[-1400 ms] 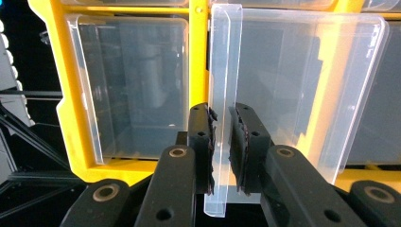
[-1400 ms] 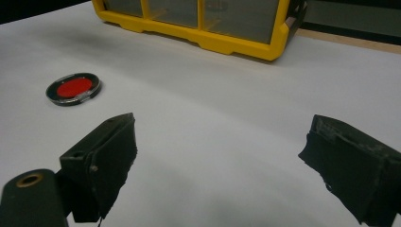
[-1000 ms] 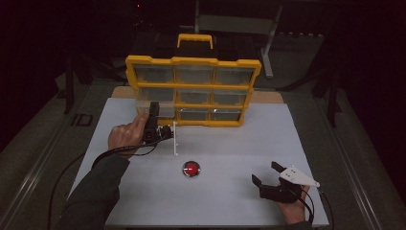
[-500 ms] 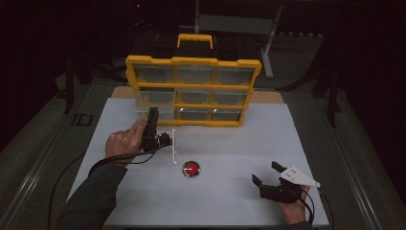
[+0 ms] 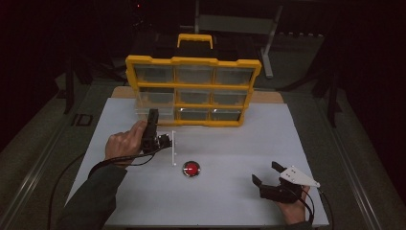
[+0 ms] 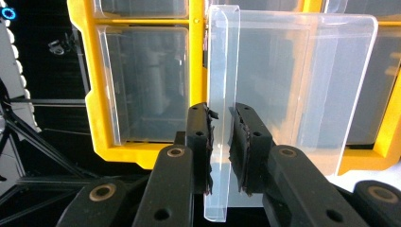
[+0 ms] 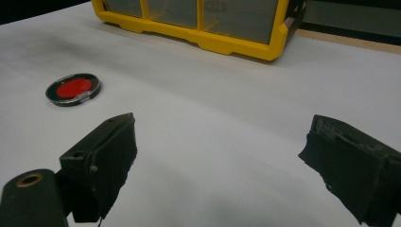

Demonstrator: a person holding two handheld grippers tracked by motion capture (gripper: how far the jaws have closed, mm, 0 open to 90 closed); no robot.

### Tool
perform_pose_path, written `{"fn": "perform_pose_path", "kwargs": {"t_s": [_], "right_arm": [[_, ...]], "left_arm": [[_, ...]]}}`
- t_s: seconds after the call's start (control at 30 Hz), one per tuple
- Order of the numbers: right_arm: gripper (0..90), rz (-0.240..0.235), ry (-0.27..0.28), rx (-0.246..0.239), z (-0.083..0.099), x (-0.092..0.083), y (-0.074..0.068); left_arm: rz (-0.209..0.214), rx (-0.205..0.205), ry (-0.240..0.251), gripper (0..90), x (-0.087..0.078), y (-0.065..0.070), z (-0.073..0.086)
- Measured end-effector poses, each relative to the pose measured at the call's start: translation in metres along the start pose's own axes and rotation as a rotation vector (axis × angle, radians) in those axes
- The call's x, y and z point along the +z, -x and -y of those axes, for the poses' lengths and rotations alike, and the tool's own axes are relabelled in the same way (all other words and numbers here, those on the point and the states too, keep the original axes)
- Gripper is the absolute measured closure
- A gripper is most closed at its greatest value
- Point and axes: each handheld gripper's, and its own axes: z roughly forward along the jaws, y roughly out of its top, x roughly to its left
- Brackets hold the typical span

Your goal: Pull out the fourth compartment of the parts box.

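My left gripper (image 5: pixel 167 142) (image 6: pixel 221 113) holds a clear plastic drawer (image 5: pixel 173 147) (image 6: pixel 302 85) by its upright front lip, a little in front of the yellow drawer organizer (image 5: pixel 194 62) (image 6: pixel 104 151). Both pads touch the lip, and the jaws have just been opening slightly with the lip still between them. A red disc with a black rim (image 5: pixel 191 168) (image 7: pixel 73 88) lies flat on the white table to the right of that hand. My right gripper (image 5: pixel 265 172) (image 7: pixel 217 142) rests open at the near right, with nothing between its jaws.
The organizer (image 7: pixel 213 45) stands upright at the back of the white table top (image 5: pixel 287 143), with clear drawers in its slots and a yellow carry handle (image 5: pixel 195 39) on top. A dark metal frame surrounds the table.
My left hand has drawn the clear drawer a short way toward the near edge, away from the organizer. The right gripper and the red disc have not moved.
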Motion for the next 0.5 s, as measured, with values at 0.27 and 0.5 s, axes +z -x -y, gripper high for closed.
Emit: {"fn": "perform_pose_path", "kwargs": {"t_s": [0.27,0.5], "right_arm": [[9.5,0.000,0.002,0.002,0.0000,-0.0003,0.0002],[9.5,0.001,0.002,0.002,0.0000,-0.0001,0.0000]], "left_arm": [[0.063,-0.108,0.035,38.4,-0.0022,0.0002,0.0050],[0.178,-0.207,0.030,12.2,-0.0026,-0.0034,0.0079]]}}
